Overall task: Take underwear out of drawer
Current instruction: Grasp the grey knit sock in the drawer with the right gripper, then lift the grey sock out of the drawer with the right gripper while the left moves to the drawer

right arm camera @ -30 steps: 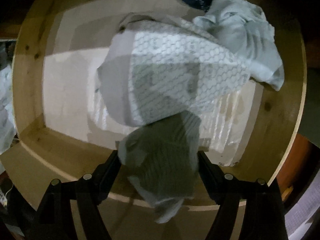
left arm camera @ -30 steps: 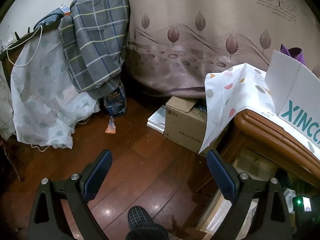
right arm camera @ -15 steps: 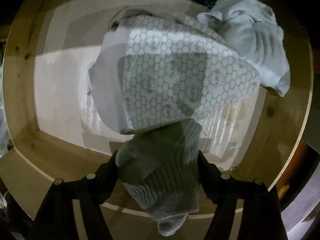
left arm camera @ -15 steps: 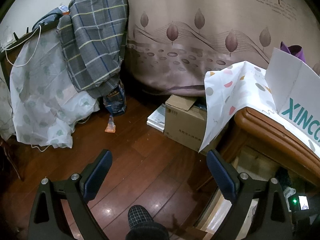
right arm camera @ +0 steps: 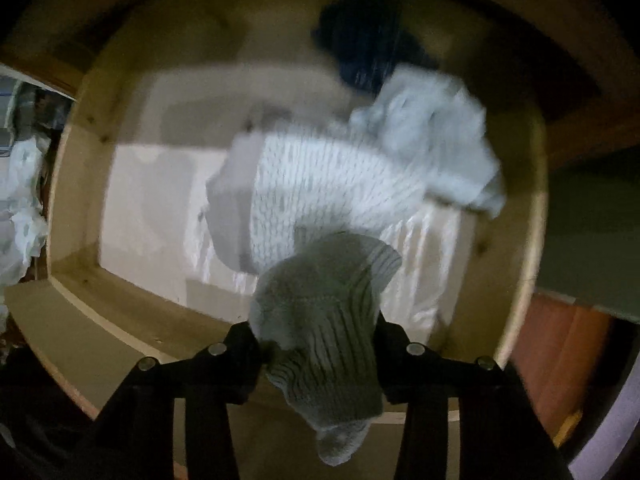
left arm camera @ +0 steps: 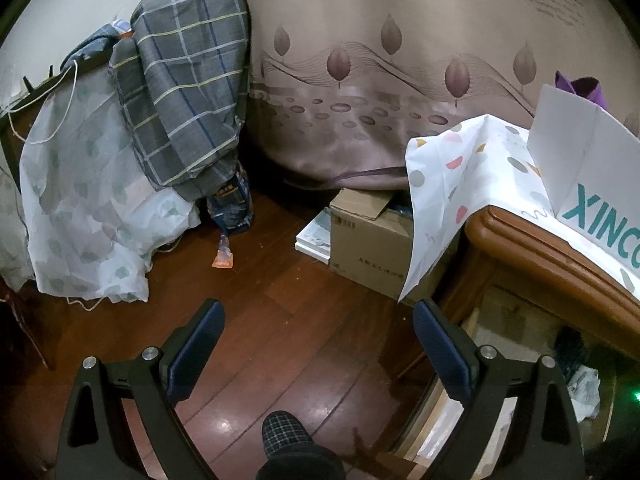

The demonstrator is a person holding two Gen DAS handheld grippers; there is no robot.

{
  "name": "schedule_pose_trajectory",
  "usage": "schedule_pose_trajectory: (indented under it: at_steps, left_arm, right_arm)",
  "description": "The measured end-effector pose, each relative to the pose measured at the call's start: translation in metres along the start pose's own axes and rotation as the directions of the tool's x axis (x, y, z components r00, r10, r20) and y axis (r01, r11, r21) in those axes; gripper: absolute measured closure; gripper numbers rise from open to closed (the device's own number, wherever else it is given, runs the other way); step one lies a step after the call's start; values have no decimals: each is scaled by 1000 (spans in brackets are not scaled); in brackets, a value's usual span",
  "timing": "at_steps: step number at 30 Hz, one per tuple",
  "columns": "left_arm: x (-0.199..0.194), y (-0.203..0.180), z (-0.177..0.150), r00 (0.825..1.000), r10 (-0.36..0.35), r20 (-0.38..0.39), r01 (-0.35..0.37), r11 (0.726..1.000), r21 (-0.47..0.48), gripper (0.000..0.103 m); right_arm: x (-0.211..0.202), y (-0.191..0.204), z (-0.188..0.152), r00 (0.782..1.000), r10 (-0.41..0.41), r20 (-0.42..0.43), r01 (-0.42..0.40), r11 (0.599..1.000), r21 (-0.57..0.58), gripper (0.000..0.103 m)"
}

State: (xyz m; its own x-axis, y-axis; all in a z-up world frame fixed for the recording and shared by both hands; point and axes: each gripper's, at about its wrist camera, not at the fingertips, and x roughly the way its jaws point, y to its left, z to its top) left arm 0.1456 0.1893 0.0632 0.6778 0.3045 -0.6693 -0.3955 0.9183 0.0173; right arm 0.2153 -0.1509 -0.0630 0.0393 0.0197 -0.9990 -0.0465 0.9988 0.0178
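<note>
While the left gripper is hanging wide open over the wooden floor, the right gripper, its jaws having just been closing, is clenching a grey ribbed garment directly above the drawer, near its front edge, long axis dangling camera-ward.

Dark wooden floor meets a leaf-patterned curtain under dim light.

Motion blur smears the drawer and its patterned white garment.
</note>
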Motion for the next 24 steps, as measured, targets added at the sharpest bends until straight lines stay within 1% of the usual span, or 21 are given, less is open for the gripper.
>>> schedule_pose_trajectory:
  at_steps: [2,4,6,7,8,9,10,11,12,14,18,20,21,22,23,24]
  left_arm:
    - [-1,-3,-1,1000,-1,2,1,1000,14,9]
    - [-2,-4,-2,1000,-1,9,0,1000,22,9]
    - [-3,-5,-2,1000,1,10,-2,1000,30,9]
    - [-3,-5,-2,1000,1,7,-1,999,32,9]
    - [-3,-5,-2,1000,2,5,-2,1000,31,9]
    - [-4,-5,-2,1000,2,8,-3,999,33,9]
    - [-3,-6,-1,1000,3,11,-3,999,34,9]
    - [-3,-7,-2,1000,-1,11,1,999,38,9]
    - [-4,-9,-2,1000,-12,8,11,999,46,9]
    - [-4,-14,-5,999,-51,-12,52,996,77,9]
    - [-5,-34,-12,992,-115,-46,121,979,163,8]
    - [-9,-47,-17,986,-156,-52,164,962,217,8]
    - [-13,-54,-21,982,-180,-57,189,948,256,8]
    - [-13,-62,-22,980,-188,-59,197,940,278,8]
    - [-16,-69,-27,977,-204,-67,215,923,319,8]
    - [-18,-77,-32,974,-214,-80,228,908,350,8]
  right_arm:
    - [-18,-1,-7,996,5,87,-4,1000,-12,58]
    - [-36,-1,-14,984,-24,175,30,999,-33,58]
    - [-54,-2,-24,963,-38,267,54,997,-55,58]
    - [-57,-6,-27,953,-47,299,68,996,-62,58]
    - [-66,-8,-33,934,-71,350,100,993,-67,58]
    - [-72,-13,-37,920,-77,384,111,992,-66,58]
    - [-72,-33,-35,910,-78,408,112,992,-62,58]
    - [-77,-40,-34,901,-86,426,121,991,-56,58]
    - [-82,-49,-36,887,-100,450,135,990,-47,58]
    - [-88,-59,-44,866,-117,487,152,988,-32,58]
    - [-93,-89,-49,843,-152,516,165,986,21,58]
    - [-96,-103,-51,841,-146,520,133,989,62,58]
    - [-100,-110,-51,833,-151,532,120,989,92,58]
    - [-99,-112,-53,824,-168,541,131,986,107,58]
    - [-102,-114,-53,810,-186,556,144,982,119,58]
    - [-107,-118,-53,802,-182,569,134,983,126,58]
